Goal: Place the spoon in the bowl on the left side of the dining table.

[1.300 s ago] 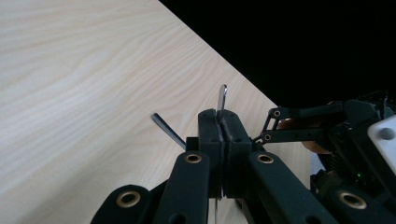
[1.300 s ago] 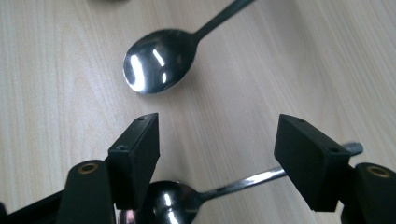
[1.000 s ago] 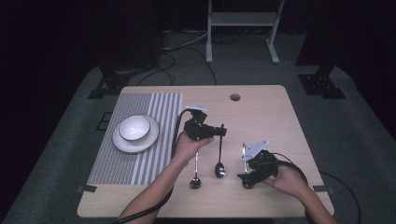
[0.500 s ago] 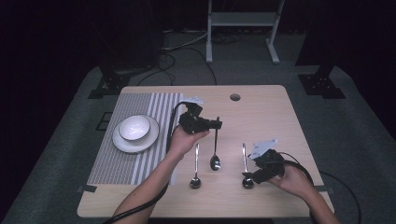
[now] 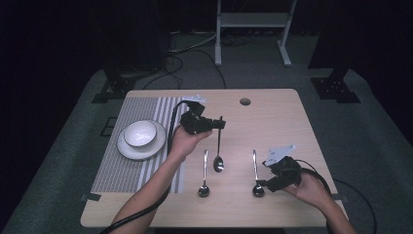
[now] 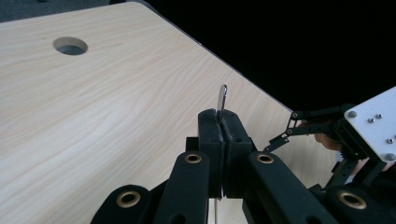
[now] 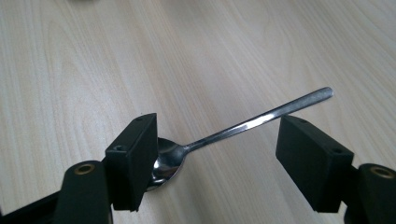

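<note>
**Middle spoon pinched by left gripper**

Left gripper (image 5: pixel 217 124), beside the striped mat (image 5: pixel 141 141): fingers (image 6: pixel 211 140) clamped narrow on the middle spoon (image 5: pixel 218 158) near its handle tip. Right gripper (image 7: pixel 219 154), farthest from mat: fingers wide, straddling right spoon (image 7: pixel 243 126) lying flat on counter (image 5: pixel 272 122). Third spoon (image 5: pixel 204 180) nearest mat, untouched.

A wooden table (image 5: pixel 287 126) stands on grey carpet (image 5: pixel 63 146) in a dark room. A white metal stand (image 5: pixel 251 22) and black cables (image 5: pixel 187 61) lie beyond it.

left tongs (image 5: pixel 220 124) clamped shut, right tongs (image 5: pixel 259 185) spread wide
</note>
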`<state>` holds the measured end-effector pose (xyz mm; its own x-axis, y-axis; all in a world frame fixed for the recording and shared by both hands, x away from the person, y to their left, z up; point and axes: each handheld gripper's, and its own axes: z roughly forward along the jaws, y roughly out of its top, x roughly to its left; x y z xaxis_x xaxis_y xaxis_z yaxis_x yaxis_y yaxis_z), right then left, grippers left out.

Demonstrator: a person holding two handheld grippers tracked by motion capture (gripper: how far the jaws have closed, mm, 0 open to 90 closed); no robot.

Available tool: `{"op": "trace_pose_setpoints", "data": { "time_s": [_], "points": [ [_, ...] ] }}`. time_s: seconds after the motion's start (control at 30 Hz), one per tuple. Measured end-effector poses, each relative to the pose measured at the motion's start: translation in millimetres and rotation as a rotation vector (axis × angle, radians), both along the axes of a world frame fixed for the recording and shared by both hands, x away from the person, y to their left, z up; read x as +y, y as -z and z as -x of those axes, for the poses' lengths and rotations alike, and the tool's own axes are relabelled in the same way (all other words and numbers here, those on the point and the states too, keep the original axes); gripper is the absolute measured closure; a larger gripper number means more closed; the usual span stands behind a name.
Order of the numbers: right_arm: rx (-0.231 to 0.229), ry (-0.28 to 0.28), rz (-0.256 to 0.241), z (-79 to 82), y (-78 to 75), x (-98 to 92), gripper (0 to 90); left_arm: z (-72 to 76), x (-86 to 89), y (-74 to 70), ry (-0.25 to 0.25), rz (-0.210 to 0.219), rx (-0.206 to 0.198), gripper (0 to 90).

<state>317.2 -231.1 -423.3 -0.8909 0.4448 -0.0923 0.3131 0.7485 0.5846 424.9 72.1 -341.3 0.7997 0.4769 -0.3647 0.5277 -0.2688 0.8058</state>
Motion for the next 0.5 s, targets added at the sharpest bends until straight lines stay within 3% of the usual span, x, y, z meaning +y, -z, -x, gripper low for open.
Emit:
{"op": "trace_pose_setpoints", "data": {
  "time_s": [0.5],
  "points": [
    [0.006,0.04,-0.028,1.8,-1.1,-12.2,28.2,-7.0,23.7,-14.0,-0.049,-0.024,-0.024,89.2]
  ]
}}
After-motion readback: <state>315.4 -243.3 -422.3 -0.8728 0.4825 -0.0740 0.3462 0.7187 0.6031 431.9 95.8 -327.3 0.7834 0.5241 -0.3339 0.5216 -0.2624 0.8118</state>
